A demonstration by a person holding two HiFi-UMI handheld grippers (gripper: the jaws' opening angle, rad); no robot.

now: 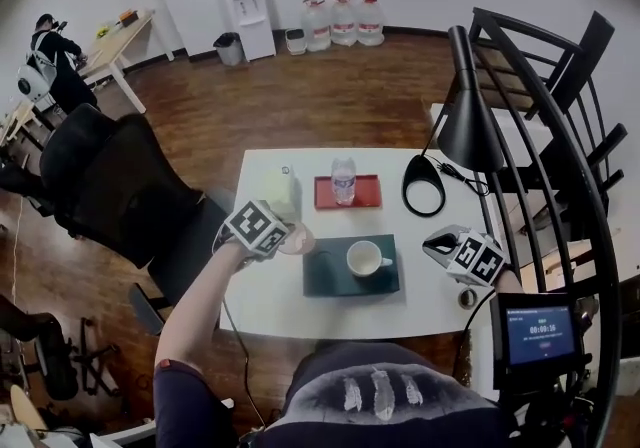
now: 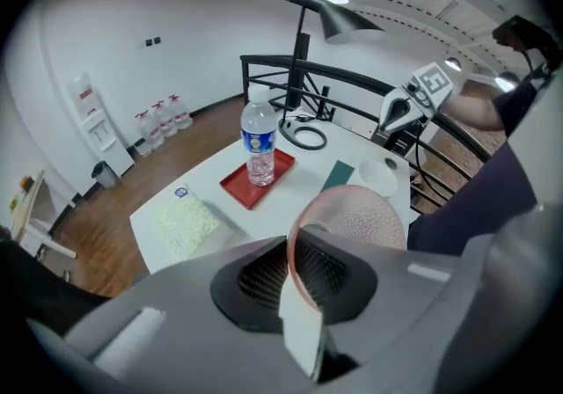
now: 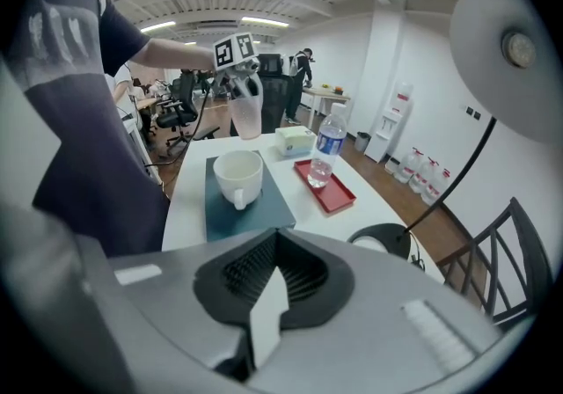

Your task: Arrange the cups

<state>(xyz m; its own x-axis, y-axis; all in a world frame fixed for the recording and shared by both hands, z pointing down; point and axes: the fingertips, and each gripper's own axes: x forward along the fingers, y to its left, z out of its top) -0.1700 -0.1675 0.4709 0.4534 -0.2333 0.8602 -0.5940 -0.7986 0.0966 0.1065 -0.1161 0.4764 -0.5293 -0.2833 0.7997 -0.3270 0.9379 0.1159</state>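
The pink cup (image 2: pixel 374 221) was see-through, like glass or plastic, and its side was bumpy with tiny dots. The white mug (image 1: pixel 366 258) was smooth and shiny. The dark green mat (image 1: pixel 330 284) looked dull, not shiny. The red tray (image 1: pixel 325 200) looked like smooth plastic, and the water bottle (image 1: pixel 343 180) was clear plastic. The white table (image 1: pixel 270 301) had a smooth top. The floor (image 1: pixel 290 106) was brown wood with a soft shine. The black lamp (image 1: pixel 470 131) looked smooth and a bit shiny.

Two cups (image 1: pixel 368 258) — one bottle (image 1: pixel 343 180)
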